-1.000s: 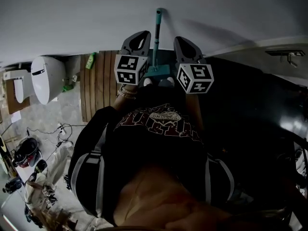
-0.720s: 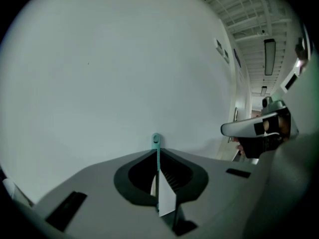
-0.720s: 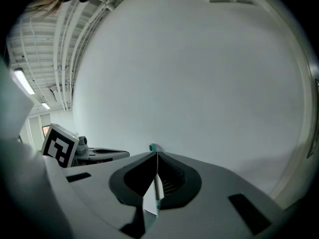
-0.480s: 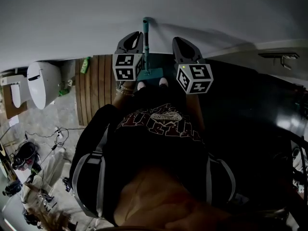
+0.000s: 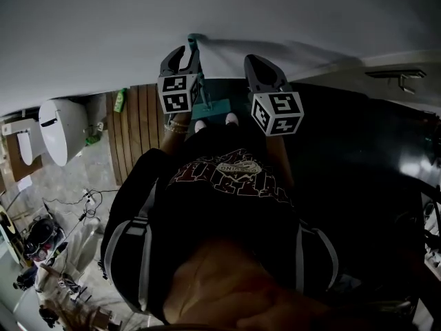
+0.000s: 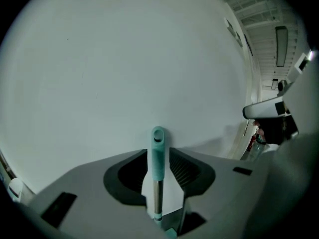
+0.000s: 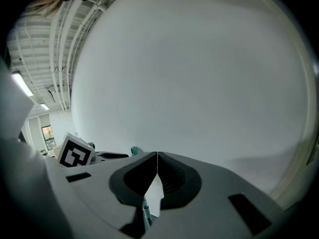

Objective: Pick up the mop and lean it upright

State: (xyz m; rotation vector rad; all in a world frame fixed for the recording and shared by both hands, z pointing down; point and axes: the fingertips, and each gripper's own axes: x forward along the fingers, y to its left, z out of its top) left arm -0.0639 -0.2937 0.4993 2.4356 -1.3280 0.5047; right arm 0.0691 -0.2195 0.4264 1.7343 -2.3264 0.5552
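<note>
Two tools, one mop. The left tool point(image 5: 185, 50) has just been opening its jaws, now wide around the mop point(image 6: 158, 156), upright against the wall point(image 6: 124, 73). The right tool point(image 7: 157, 156) is closed, empty.

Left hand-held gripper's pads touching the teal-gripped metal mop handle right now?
Apart. The left gripper view shows the left hand-held gripper, its jaws just opening, standing either side of the teal-gripped metal mop handle with pale wall visible in both gaps.
</note>
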